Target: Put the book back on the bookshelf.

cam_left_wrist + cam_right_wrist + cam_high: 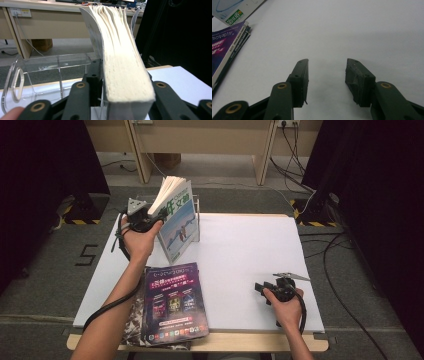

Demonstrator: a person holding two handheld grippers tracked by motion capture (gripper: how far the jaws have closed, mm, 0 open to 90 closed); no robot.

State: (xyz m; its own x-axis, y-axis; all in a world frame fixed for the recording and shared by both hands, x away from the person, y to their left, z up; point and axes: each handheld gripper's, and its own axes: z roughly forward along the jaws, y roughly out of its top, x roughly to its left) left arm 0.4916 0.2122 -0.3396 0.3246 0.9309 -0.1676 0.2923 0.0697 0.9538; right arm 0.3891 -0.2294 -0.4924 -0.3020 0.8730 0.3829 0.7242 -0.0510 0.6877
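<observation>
A thick magazine (pixel 177 220) with a blue-and-white cover and green characters stands tilted at the back left of the white table (pixel 240 255), its pages fanning at the top. My left gripper (pixel 145 222) is shut on its page edge. In the left gripper view the cream page block (pixel 125 70) sits between the jaws of that gripper (pixel 125 83). A clear acrylic rack (pixel 50 67) stands just behind the magazine. My right gripper (pixel 259 287) rests low near the front right, open with nothing in it; the same gripper (pixel 327 67) hovers over bare tabletop.
A stack of purple-covered magazines (pixel 172 302) lies flat at the front left, overhanging the table's near edge; its edge (pixel 227 47) lies left of the right gripper. Cables (pixel 330 250) trail on the floor at the right. A wooden desk (pixel 200 140) stands beyond.
</observation>
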